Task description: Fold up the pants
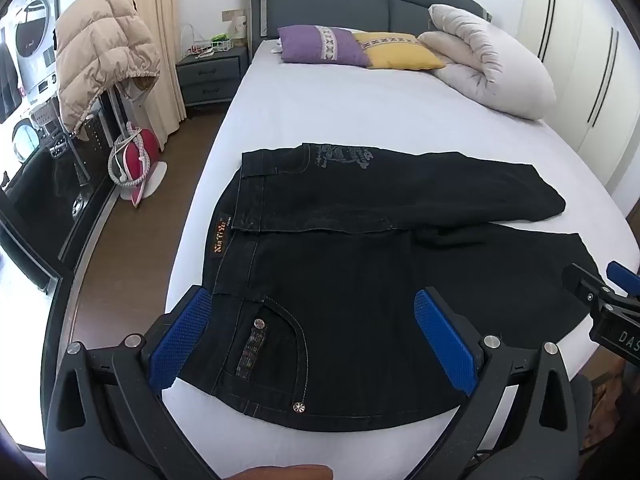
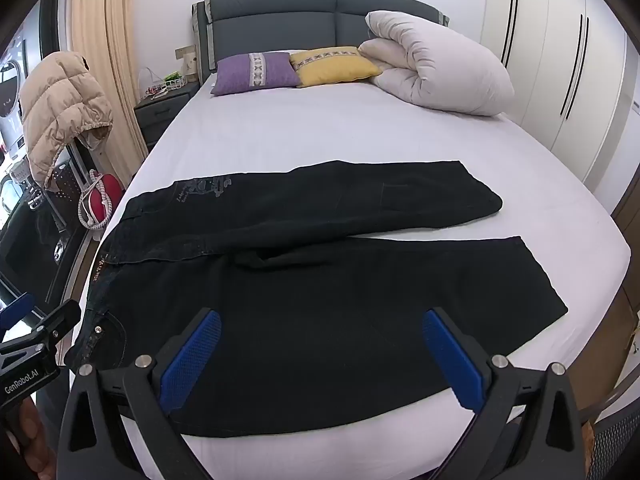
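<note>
From the left wrist camera, the left gripper (image 1: 316,336) hangs over the near edge of the bed (image 1: 320,120) with its jaws spread as wide as they go and nothing between them; its fingers (image 1: 178,344) carry blue pads with a fine knurled grid on black plastic arms fixed with round metal bolts. Beneath it lie the pants (image 1: 360,264), black denim with pale contrast stitching, spread flat on the smooth white sheet, waistband toward the left and both legs running right. A brown leather patch (image 1: 221,238) with orange lettering sits on the waistband, and metal rivets stud the curved front pocket. The far leg shows a faded grey print. In the right wrist view, the right gripper (image 2: 322,360) hovers above the near leg of the pants (image 2: 320,280), likewise gaping fully and empty, with the same ribbed blue pads. Behind, a padded grey headboard (image 2: 320,16), a purple pillow (image 2: 256,72), a yellow pillow (image 2: 334,66) and a plump rolled white duvet (image 2: 436,64) rest at the head of the bed (image 2: 320,132). A quilted beige jacket (image 2: 60,104) hangs at the left.
</note>
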Motion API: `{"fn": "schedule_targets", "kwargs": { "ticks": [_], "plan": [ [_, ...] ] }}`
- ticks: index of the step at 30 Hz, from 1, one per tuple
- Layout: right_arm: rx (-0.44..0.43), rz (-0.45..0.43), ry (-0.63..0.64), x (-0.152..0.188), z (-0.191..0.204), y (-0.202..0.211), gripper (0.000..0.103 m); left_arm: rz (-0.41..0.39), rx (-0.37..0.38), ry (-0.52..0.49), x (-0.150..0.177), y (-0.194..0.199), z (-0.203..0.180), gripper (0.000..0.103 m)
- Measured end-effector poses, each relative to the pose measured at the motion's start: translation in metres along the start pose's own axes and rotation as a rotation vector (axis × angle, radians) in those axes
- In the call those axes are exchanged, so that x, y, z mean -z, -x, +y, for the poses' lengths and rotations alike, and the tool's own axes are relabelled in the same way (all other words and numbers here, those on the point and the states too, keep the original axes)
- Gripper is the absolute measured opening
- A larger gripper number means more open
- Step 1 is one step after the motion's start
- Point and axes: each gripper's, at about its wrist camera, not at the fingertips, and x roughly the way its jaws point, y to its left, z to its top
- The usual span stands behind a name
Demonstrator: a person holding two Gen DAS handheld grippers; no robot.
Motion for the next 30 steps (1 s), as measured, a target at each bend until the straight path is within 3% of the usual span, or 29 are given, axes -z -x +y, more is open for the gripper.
{"fn": "schedule_targets", "kwargs": {
  "ticks": [30],
  "plan": [
    [0.007, 0.012, 0.009, 0.0056, 0.0045, -0.0059, 0.103, 0.000, -0.010, -0.012, 0.0025, 0.0028, -0.0012, 0.103]
  ]
}}
